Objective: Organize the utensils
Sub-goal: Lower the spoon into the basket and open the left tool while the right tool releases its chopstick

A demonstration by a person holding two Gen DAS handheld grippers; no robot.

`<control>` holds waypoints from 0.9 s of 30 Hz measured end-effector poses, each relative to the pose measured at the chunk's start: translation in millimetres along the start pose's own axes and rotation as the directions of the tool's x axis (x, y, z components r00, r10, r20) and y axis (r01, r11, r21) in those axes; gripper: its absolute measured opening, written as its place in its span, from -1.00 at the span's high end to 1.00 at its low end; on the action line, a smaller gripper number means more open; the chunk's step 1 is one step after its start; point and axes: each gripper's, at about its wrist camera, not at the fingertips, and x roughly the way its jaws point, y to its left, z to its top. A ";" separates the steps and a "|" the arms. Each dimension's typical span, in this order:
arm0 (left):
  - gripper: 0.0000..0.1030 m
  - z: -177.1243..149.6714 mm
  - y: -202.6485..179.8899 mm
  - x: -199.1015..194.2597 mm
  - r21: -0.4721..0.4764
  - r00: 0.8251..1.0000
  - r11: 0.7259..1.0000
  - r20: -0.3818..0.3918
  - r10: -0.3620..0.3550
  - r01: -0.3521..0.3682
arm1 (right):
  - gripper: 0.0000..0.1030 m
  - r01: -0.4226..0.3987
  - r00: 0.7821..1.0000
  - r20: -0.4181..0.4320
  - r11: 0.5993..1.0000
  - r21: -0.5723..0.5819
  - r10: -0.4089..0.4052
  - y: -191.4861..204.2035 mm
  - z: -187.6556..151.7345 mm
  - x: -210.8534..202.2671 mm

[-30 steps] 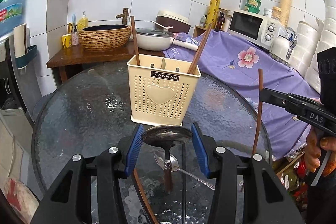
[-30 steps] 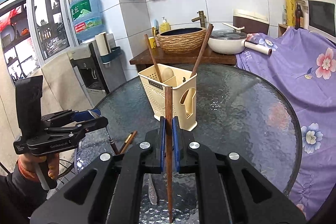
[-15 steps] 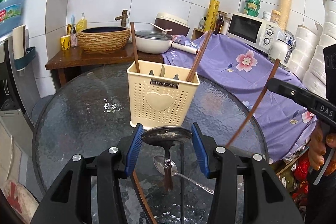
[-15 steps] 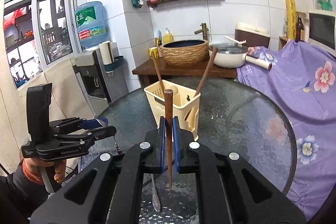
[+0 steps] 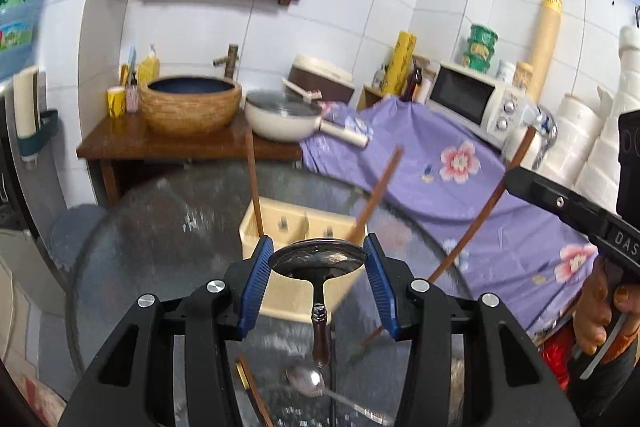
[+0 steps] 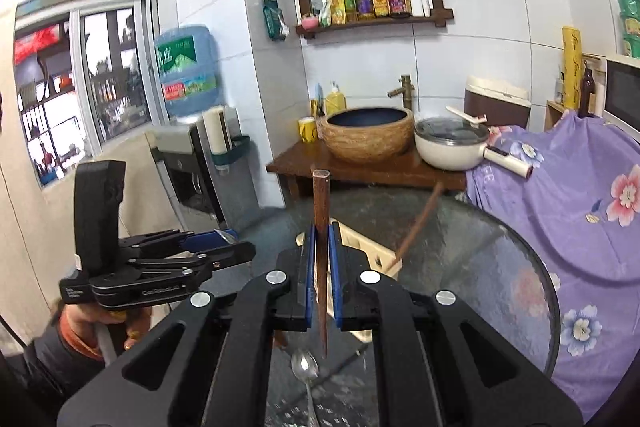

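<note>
My left gripper (image 5: pixel 318 243) is shut on the round metal bowl of a ladle-like spoon (image 5: pixel 320 263), whose dark handle hangs down over the round glass table (image 5: pixel 140 227). Just behind it stands the cream utensil holder (image 5: pixel 296 227) with two brown chopsticks (image 5: pixel 253 183) leaning in it. My right gripper (image 6: pixel 321 241) is shut on another brown chopstick (image 6: pixel 320 211), held upright above the holder (image 6: pixel 370 251), which is mostly hidden. A silver spoon (image 5: pixel 308 383) and a loose chopstick (image 5: pixel 252 391) lie on the glass. Each gripper shows in the other's view: the right gripper (image 5: pixel 560 203) and the left gripper (image 6: pixel 208 251).
A wooden stand behind the table carries a woven basin (image 5: pixel 190 107) and a white pan (image 5: pixel 284 119). A purple flowered cloth (image 5: pixel 460 167) covers the right side, under a microwave (image 5: pixel 472 99). A water dispenser (image 6: pixel 188 163) stands at the left. A person's hand (image 5: pixel 600 311) grips the right handle.
Both grippers have risen with the spoon and the chopstick still held, so the holder and table sit lower in both views. The right gripper's chopstick now slants in the left view.
</note>
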 end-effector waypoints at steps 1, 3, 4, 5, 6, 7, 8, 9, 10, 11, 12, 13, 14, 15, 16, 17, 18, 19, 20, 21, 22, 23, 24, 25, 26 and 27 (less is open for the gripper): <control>0.11 12.9 1.3 -1.5 -0.010 1.000 1.000 0.013 -0.002 0.002 | 0.86 -0.002 1.000 0.008 1.000 0.004 0.002 0.0 8.6 0.0; 0.11 33.3 3.7 -3.7 -0.033 0.999 0.999 0.036 -0.008 0.010 | 0.86 0.002 1.000 0.029 1.000 0.009 -0.002 1.1 26.1 -0.6; 0.11 45.0 4.7 -4.6 -0.041 0.999 0.999 0.054 -0.004 0.006 | 0.86 0.009 0.999 0.042 1.000 0.009 -0.009 2.1 38.4 -0.1; 0.11 56.0 4.9 -5.3 -0.041 0.997 0.999 0.077 0.014 -0.011 | 0.86 0.015 0.999 0.049 1.000 0.007 -0.015 3.3 45.2 0.7; 0.11 62.7 4.7 -5.4 -0.039 0.995 0.999 0.095 0.030 -0.026 | 0.86 0.024 0.998 0.060 1.000 0.004 -0.024 4.1 53.0 1.8; 0.11 70.4 4.5 -4.6 -0.037 0.992 0.998 0.115 0.048 -0.044 | 0.86 0.041 0.996 0.076 0.999 -0.001 -0.041 4.4 62.3 3.9; 0.11 76.6 4.9 -2.7 -0.038 0.990 0.998 0.127 0.060 -0.055 | 0.86 0.055 0.995 0.086 0.999 -0.004 -0.054 4.3 67.7 6.3; 0.11 82.5 5.9 1.2 -0.046 0.989 0.997 0.133 0.061 -0.056 | 0.85 0.073 0.993 0.097 0.997 -0.005 -0.073 3.0 73.2 11.0; 0.11 85.8 6.8 5.5 -0.053 0.990 0.997 0.132 0.058 -0.052 | 0.85 0.085 0.991 0.101 0.996 -0.005 -0.084 2.1 76.0 14.5; 0.11 88.1 7.3 10.5 -0.057 0.990 0.997 0.131 0.057 -0.050 | 0.85 0.103 0.989 0.106 0.995 -0.006 -0.101 0.0 77.9 20.5; 0.11 89.0 7.8 16.9 -0.059 0.989 0.997 0.135 0.065 -0.058 | 0.85 0.120 0.987 0.112 0.993 -0.005 -0.119 -2.5 77.7 27.0; 0.11 88.4 8.2 24.0 -0.059 0.987 0.995 0.138 0.082 -0.074 | 0.85 0.131 0.985 0.114 0.991 -0.005 -0.130 -4.1 76.7 32.3; 0.11 86.5 8.9 31.8 -0.057 0.986 0.994 0.135 0.095 -0.088 | 0.86 0.138 0.984 0.113 0.990 -0.002 -0.137 -6.6 74.8 38.4; 0.11 84.7 10.5 36.7 -0.058 0.986 0.994 0.132 0.102 -0.095 | 0.85 0.148 0.983 0.107 0.989 0.005 -0.148 -10.1 70.0 47.6; 0.11 81.5 11.9 44.1 -0.060 0.986 0.993 0.124 0.111 -0.104 | 0.86 0.155 0.983 0.103 0.988 0.006 -0.155 -12.4 64.7 52.9; 0.11 77.9 13.4 51.5 -0.060 0.987 0.992 0.116 0.115 -0.109 | 0.85 0.161 0.982 0.099 0.987 0.008 -0.161 -14.1 59.1 59.4; 0.11 72.8 15.3 59.9 -0.063 0.986 0.991 0.108 0.124 -0.117 | 0.85 0.170 0.981 0.094 0.985 0.010 -0.171 -16.5 51.7 67.7; 0.11 67.8 17.9 66.2 -0.064 0.986 0.990 0.104 0.133 -0.127 | 0.85 0.173 0.981 0.091 0.985 0.012 -0.173 -18.7 45.2 72.8; 0.11 61.3 19.2 73.5 -0.061 0.984 0.988 0.103 0.146 -0.140 | 0.85 0.176 0.980 0.087 0.984 0.015 -0.177 -20.8 39.1 78.1; 0.11 57.9 20.9 76.7 -0.062 0.982 0.987 0.110 0.154 -0.148 | 0.85 0.178 0.981 0.081 0.984 0.017 -0.178 -22.5 33.5 82.7; 0.11 52.6 22.6 80.4 -0.060 0.979 0.985 0.121 0.165 -0.159 | 0.85 0.179 0.981 0.072 0.984 0.019 -0.180 -24.6 26.6 88.0; 0.11 50.3 23.5 82.9 -0.056 0.977 0.984 0.124 0.172 -0.167 | 0.85 0.180 0.981 0.066 0.983 0.020 -0.181 -25.8 21.2 91.1; 0.11 46.1 24.2 87.0 -0.047 0.976 0.983 0.124 0.181 -0.177 | 0.85 0.178 0.982 0.055 0.984 0.021 -0.179 -28.0 15.4 95.2; 0.11 42.4 24.8 90.8 -0.039 0.976 0.983 0.116 0.185 -0.182 | 0.85 0.176 0.983 0.048 0.984 0.022 -0.177 -29.2 11.0 98.0; 0.11 38.6 25.3 93.8 -0.038 0.977 0.983 0.104 0.185 -0.182 | 0.85 0.176 0.983 0.041 0.984 0.022 -0.177 -30.3 6.7 100.3; 0.11 33.9 26.3 97.7 -0.040 0.980 0.983 0.089 0.180 -0.177 | 0.85 0.176 0.984 0.036 0.984 0.024 -0.177 -31.7 2.2 102.2</control>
